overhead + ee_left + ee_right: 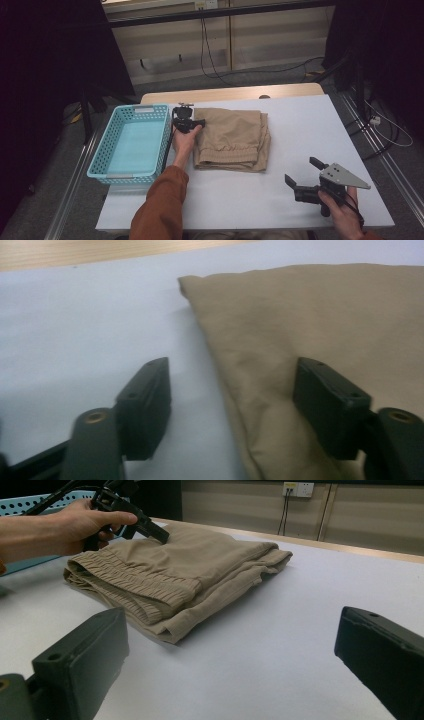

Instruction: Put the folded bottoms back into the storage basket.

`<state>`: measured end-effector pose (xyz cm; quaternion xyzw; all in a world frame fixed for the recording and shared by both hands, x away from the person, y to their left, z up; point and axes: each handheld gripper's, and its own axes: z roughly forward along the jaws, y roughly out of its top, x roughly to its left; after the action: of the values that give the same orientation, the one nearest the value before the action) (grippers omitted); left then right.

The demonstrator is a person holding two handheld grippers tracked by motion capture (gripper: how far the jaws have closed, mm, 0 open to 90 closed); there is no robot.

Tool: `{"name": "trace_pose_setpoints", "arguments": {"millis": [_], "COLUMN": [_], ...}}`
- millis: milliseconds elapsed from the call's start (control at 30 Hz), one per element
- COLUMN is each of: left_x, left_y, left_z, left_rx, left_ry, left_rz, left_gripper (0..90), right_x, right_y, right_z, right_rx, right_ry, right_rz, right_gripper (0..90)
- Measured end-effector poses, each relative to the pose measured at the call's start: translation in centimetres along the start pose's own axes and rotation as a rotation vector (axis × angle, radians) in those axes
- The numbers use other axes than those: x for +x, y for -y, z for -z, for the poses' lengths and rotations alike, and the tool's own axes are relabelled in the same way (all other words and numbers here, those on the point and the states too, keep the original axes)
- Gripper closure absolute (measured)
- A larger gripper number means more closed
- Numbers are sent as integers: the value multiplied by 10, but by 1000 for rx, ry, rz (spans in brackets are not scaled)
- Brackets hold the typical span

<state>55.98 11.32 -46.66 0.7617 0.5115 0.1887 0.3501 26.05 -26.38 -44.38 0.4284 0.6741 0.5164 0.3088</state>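
Khaki folded trousers (231, 138) lie beside the blue basket (131, 145), ready for packing. The left gripper (232, 405) straddles their edge, jaws not yet clamped; the right gripper (304, 175) waits released, well apart.

The folded trousers (232, 140) lie near the middle of the surface (300, 125), with the basket (131, 142) just beside them on my left, near the surface's left edge. My left hand-held gripper (192, 121) sits between the two, at the trousers' far left corner, one jaw over the cloth and the other over the bare surface beside it. My right hand-held gripper (302, 175) is well apart from the trousers, near the front right corner of the surface, on my side.
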Motion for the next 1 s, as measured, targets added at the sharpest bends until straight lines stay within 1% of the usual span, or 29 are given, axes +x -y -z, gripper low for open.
{"name": "trace_pose_setpoints", "arguments": {"millis": [33,100,133,167,200,267,333,367,400,433,467,500,533,567,600,633,667,700,733,767,800,833,867,900,933,1000], "left_x": [-1,-2,-2,-3,-4,-5,-6,-7,-7,-6,-7,-7,-6,-6,-5,-5,-5,-4,-4,-5,-7,-8,-10,-10,-10,-10], "left_y": [1,0,-1,0,0,0,0,0,1,1,2,3,4,5,5,6,6,7,7,8,8,9,9,9,9,9], "left_z": [0,1,2,2,2,2,2,2,3,3,3,4,4,4,4,5,5,5,5,5,5,5,5,5,5,5], "left_rx": [-4,2,8,7,6,11,11,6,5,4,-2,-7,-11,-18,-20,-21,-22,-21,-17,-18,-23,-23,-25,-26,-27,-26], "left_ry": [0,1,11,32,47,55,85,88,95,105,102,103,107,111,114,122,130,146,171,186,179,171,163,165,172,174], "left_rz": [14,24,25,30,29,22,35,38,39,41,42,47,52,69,69,84,98,107,114,111,115,108,114,124,131,124], "left_gripper": [344,361,387,433,433,434,435,462,462,478,501,557,557,568,588,629,629,648,664,686,687,688,688,685,659,652], "right_x": [0,0,0,0,0,0,0,1,1,1,1,1,1,0,0,-1,-1,-1,0,0,0,0,0,0,0,0], "right_y": [0,0,0,0,0,0,0,0,0,0,0,-1,-1,-1,-1,-1,-1,-1,-1,-1,-1,-1,-1,-1,-1,-1], "right_z": [0,0,-1,-1,-1,-2,-2,-2,-2,-2,-2,-2,-2,-2,-2,-2,-2,-2,-2,-2,-2,-2,-2,-2,-2,-2], "right_rx": [0,2,3,4,4,5,6,6,6,8,9,5,5,5,4,5,5,5,6,6,6,6,6,5,6,6], "right_ry": [0,-4,-3,-3,-3,-3,-3,-7,-7,-10,-12,-8,-8,-7,-8,-7,-7,-8,-9,-9,-11,-11,-11,-11,-11,-12], "right_rz": [0,-2,-4,-3,-3,-2,-5,3,3,8,9,4,4,6,6,5,5,6,6,6,2,1,1,2,2,6], "right_gripper": [12,13,13,14,14,14,15,19,19,20,20,21,21,21,21,21,21,21,21,21,21,21,21,21,21,21]}}
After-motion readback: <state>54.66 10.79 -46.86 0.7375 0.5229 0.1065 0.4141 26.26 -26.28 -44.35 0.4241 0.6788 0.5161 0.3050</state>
